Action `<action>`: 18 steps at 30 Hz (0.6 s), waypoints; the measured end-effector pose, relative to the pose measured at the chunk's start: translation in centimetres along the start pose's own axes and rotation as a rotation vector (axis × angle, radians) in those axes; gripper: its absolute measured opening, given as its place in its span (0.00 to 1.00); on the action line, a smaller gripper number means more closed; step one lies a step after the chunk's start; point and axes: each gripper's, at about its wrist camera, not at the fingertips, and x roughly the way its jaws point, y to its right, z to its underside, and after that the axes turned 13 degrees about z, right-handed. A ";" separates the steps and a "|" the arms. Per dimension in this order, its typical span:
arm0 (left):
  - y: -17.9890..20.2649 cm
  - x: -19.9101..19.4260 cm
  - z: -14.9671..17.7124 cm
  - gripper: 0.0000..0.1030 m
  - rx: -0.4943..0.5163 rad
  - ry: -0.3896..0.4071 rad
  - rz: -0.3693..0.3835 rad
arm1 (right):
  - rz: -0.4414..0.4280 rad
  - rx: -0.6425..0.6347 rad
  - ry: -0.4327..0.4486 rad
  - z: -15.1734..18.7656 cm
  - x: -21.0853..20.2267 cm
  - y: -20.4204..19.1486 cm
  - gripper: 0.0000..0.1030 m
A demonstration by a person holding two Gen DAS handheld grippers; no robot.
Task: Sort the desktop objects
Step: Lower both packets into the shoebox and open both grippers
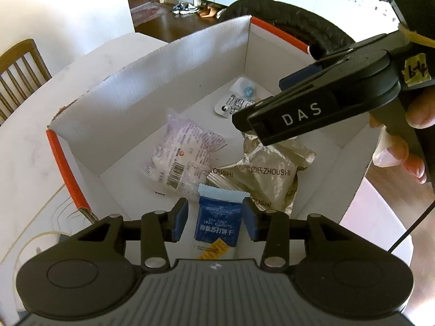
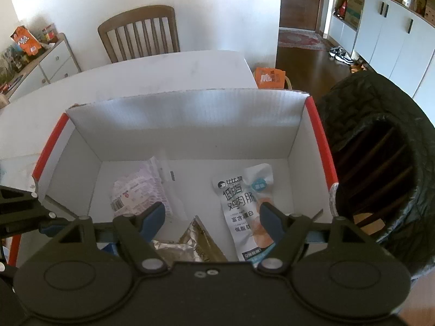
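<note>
White pouch (image 1: 239,100) half hidden behind right gripper (image 1: 248,126) — print (small) unreadable.

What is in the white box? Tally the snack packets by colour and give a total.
Blue biscuit packet: 1
Silver Zhoushi packet: 1
Pink-and-white packet: 1
White sausage pouch: 1
Total: 4, all within the white box; the blue one sits between the left gripper fingers.

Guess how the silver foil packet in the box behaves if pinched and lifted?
The silver foil packet looks puffy and crinkled, so probably light and crushable. Its glossy film may slip between pads. It lies flat against the blue cracker packet, so rolling seems unlikely.
</note>
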 end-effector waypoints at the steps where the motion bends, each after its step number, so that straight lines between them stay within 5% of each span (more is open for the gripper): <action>1: 0.0 -0.2 0.1 0.42 -0.002 0.007 0.002 | -0.003 0.004 0.002 0.0 -0.2 -0.1 0.74; 5: 0.3 -1.1 0.2 0.55 0.004 0.032 0.012 | -0.019 0.031 0.020 -0.1 -1.2 0.2 0.76; 18: 1.1 -4.7 1.2 0.57 0.000 0.137 0.025 | -0.076 0.091 0.097 -0.2 -5.2 0.8 0.81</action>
